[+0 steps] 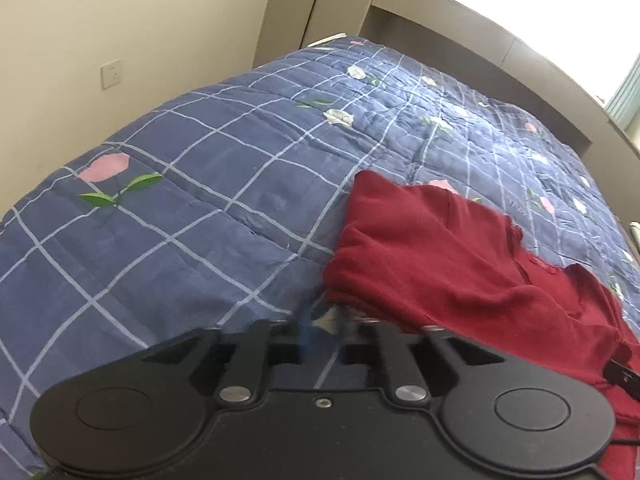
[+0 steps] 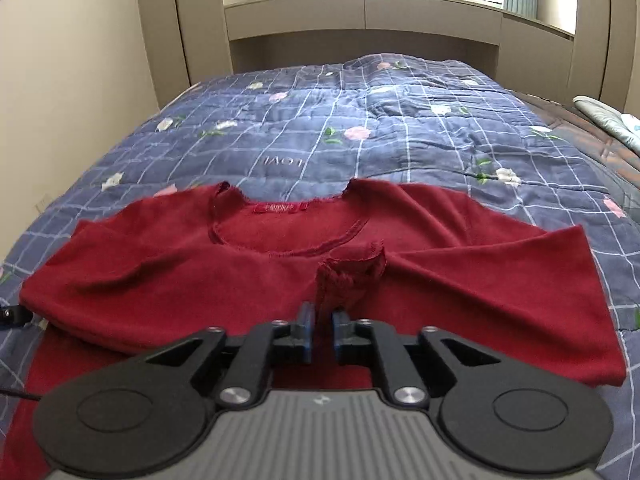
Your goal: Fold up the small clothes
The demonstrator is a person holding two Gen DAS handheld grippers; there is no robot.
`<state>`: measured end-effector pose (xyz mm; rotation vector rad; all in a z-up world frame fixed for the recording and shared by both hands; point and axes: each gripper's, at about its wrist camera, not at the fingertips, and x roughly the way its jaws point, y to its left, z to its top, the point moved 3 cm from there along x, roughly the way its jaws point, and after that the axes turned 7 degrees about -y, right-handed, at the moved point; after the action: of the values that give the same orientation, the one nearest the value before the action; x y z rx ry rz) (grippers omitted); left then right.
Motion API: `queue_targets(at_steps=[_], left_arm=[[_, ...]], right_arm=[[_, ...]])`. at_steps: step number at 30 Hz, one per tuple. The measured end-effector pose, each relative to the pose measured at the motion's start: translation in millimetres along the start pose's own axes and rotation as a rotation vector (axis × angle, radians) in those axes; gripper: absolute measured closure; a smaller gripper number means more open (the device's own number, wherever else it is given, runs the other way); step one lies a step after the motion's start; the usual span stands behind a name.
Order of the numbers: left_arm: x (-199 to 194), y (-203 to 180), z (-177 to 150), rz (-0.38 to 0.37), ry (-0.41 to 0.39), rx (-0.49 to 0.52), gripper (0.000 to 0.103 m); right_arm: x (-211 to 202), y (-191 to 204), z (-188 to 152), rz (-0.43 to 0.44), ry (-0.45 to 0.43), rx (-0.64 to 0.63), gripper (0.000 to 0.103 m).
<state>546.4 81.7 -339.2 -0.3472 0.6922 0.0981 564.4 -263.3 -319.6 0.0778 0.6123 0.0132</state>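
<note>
My right tool (image 2: 323, 320) pinches the red shirt (image 2: 248, 276) fabric at 6 o'clock, left tool (image 1: 322, 326) blurred, can't tell; I'd lift evenly, folding flat on the bed (image 2: 360, 128).

We look along the left gripper (image 1: 322, 334), its blurred blue-padded jaws slightly apart over a blue checked quilt (image 1: 208, 184) with pink flowers. A dark red garment (image 1: 452, 260) lies crumpled to the right on the bed. A wall socket (image 1: 111, 74) shows at left.
</note>
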Motion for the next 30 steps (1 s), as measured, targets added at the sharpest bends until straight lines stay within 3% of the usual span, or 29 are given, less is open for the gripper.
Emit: queue_targets(at_steps=[2,3,7,10,12,13,15,16,24,27,28,30], left_arm=[[-9,2,0,0.001,-0.006,0.004,0.056],[-14,3,0,-0.006,-0.009,0.005,0.05],[-25,4,5,-0.021,-0.036,-0.012,0.021],[-15,7,13,-0.054,-0.03,-0.07,0.016],[2,10,17,-0.053,0.0,-0.118,0.021],[10,11,19,-0.057,0.013,-0.136,0.031],[27,9,22,-0.076,0.078,-0.15,0.063],[33,6,22,-0.096,0.111,-0.153,0.091],[14,-8,27,-0.066,-0.006,-0.062,0.095],[26,-4,18,-0.037,0.036,-0.054,0.094],[29,-1,15,-0.035,0.051,-0.064,0.092],[29,1,15,-0.039,0.052,-0.071,0.083]], right_arm=[[-3,-4,2,0.001,-0.011,0.008,0.055],[-4,-6,4,-0.004,-0.016,0.014,0.052],[1,-16,8,-0.028,-0.014,0.036,0.051],[12,-22,6,-0.023,0.027,0.057,0.055],[19,-27,4,-0.027,0.054,0.083,0.07],[21,-28,4,-0.031,0.061,0.086,0.085],[21,-31,3,-0.037,0.063,0.085,0.092],[19,-32,3,-0.039,0.056,0.079,0.096],[15,-24,7,-0.057,0.031,-0.01,0.1],[22,-22,1,-0.06,0.07,-0.015,0.1],[20,-23,-1,-0.06,0.068,-0.013,0.099],[12,-25,-4,-0.077,0.064,-0.019,0.087]])
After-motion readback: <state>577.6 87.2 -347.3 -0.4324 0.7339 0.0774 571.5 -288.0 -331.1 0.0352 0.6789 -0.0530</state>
